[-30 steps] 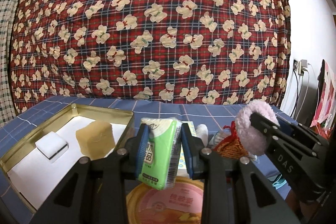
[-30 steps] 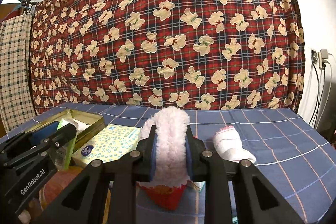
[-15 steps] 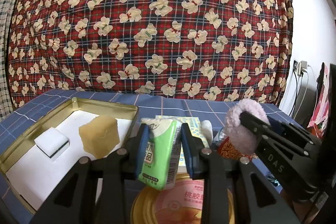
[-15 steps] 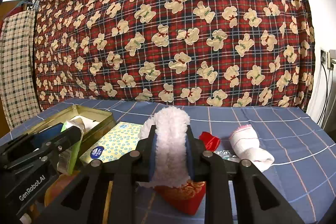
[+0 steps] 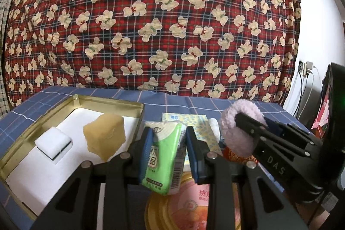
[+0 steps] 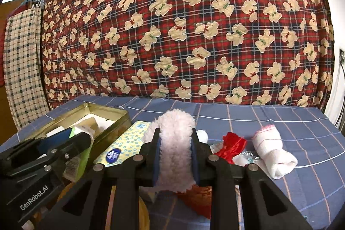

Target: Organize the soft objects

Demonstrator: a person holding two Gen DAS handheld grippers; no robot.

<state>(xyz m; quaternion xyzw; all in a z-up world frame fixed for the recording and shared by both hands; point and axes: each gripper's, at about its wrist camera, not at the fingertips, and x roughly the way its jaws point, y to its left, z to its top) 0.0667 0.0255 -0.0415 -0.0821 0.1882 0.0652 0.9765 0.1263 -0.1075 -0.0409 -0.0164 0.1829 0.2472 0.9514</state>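
Observation:
My left gripper [image 5: 168,143] is shut on a green tissue pack [image 5: 166,156], held above a round tin lid [image 5: 189,208]. It also shows in the right wrist view [image 6: 82,139]. My right gripper [image 6: 175,150] is shut on a fluffy pale pink scrunchie [image 6: 175,156]; the left wrist view shows it at the right [image 5: 241,128]. A gold tin [image 5: 107,101] at the left holds a yellow sponge [image 5: 104,136] and a white block [image 5: 52,144]. A red pouch [image 6: 234,147] and a rolled white cloth [image 6: 272,154] lie on the blue checked tablecloth [image 6: 301,128].
A flat tissue pack with a ring pattern [image 6: 125,146] lies beside the gold tin [image 6: 103,113]. A red bear-print blanket [image 5: 151,25] hangs behind the table. Cables and a socket [image 5: 304,70] are on the right wall.
Both grippers have risen and tilted a little, still shut on their objects. The gold tin's inside and the red pouch show more fully now.

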